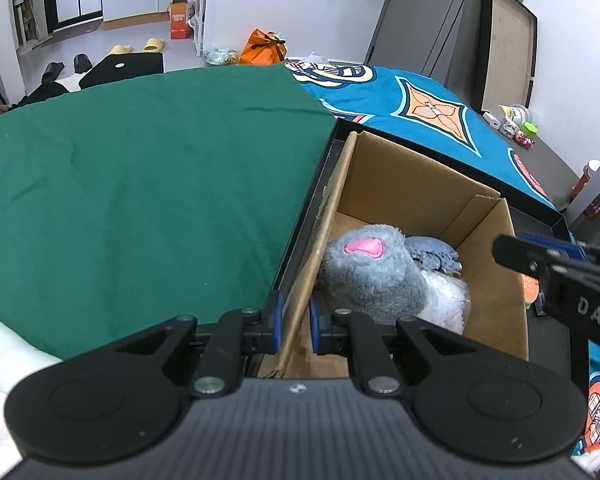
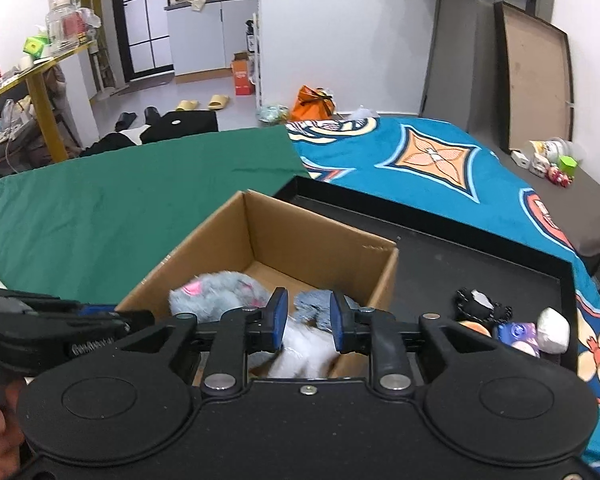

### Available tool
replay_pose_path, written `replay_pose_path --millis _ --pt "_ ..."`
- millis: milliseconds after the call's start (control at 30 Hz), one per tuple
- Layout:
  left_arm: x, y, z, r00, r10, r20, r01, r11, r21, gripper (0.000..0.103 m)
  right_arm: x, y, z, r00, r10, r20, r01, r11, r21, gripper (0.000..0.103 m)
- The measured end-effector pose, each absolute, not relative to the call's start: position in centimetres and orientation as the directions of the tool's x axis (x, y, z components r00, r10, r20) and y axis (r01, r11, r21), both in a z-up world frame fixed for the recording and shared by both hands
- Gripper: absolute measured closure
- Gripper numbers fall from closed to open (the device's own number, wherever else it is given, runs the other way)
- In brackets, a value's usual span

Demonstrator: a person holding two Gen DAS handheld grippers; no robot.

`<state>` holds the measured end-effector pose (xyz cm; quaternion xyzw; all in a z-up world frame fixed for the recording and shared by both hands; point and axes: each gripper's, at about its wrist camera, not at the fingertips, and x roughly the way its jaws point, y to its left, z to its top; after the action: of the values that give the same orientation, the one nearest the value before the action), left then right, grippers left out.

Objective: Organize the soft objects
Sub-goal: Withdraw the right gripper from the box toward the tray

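Cardboard box (image 2: 320,240): one grey plush (image 1: 374,276). Left gripper (image 1: 296,320) jaws grasping box wall; right gripper (image 2: 306,320) released.

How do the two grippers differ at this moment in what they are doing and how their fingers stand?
The left gripper straddles the cardboard box wall, fingers nearly closed on it; the right gripper hangs over the box's open top, fingers apart and empty. The left sits at the box's green-cloth side, the right above the white item. Both have blue pads.
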<state>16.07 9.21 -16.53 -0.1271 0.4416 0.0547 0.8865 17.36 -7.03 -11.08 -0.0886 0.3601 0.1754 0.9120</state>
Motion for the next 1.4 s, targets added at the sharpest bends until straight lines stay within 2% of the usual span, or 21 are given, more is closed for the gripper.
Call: replay_pose_path --millis 67,367,433,500,600,700,933,1033,1200,1400 --pt "16.1 9.2 -16.5 0.6 -0.013 -0.8 -0.211 0.962 -0.174 0.089 16.9 -7.6 -10.9 0.686 0.244 -0.685 -0.374 0.926 -0.045 0.076" --pt "16.2 8.5 -15.9 0.587 0.021 -0.809 -0.211 0.969 -0.128 0.084 16.8 -10.3 -10.7 0.701 0.197 -0.686 -0.321 0.945 -0.057 0.074" --pt "16.2 8.4 -15.8 0.583 0.026 -0.812 -0.213 0.97 -0.121 0.077 16.9 -11.1 -10.8 0.703 0.183 -0.687 -0.305 0.95 -0.059 0.074" --pt "16.2 8.1 -15.6 0.583 0.034 -0.812 -0.21 0.971 -0.11 0.065 17.0 -12.0 -10.9 0.706 0.172 -0.687 -0.289 0.956 -0.058 0.074" --pt "16.1 7.6 -15.1 0.591 0.051 -0.805 -0.204 0.975 -0.088 0.053 17.2 -13.3 -11.1 0.711 0.154 -0.686 -0.261 0.964 -0.054 0.074" --pt "16.2 7.0 -14.8 0.593 0.063 -0.803 -0.196 0.978 -0.068 0.046 17.6 -14.7 -11.4 0.716 0.133 -0.685 -0.229 0.972 -0.05 0.071" --pt "17.0 5.5 -14.7 0.576 0.08 -0.813 -0.185 0.982 -0.034 0.042 18.3 -17.5 -12.6 0.72 0.099 -0.687 -0.173 0.984 -0.039 0.066" --pt "17.3 4.9 -14.7 0.575 0.084 -0.814 -0.175 0.984 -0.022 0.041 18.5 -18.5 -13.2 0.729 0.087 -0.679 -0.153 0.988 -0.038 0.057" --pt "17.8 4.0 -15.1 0.552 0.111 -0.826 -0.167 0.986 0.021 0.039 18.9 -20.2 -14.6 0.725 0.076 -0.685 -0.122 0.992 -0.019 0.057" --pt "18.4 2.8 -15.4 0.525 0.154 -0.837 -0.157 0.984 0.083 0.038 19.3 -22.1 -15.6 0.722 0.071 -0.688 -0.088 0.996 0.01 0.047"
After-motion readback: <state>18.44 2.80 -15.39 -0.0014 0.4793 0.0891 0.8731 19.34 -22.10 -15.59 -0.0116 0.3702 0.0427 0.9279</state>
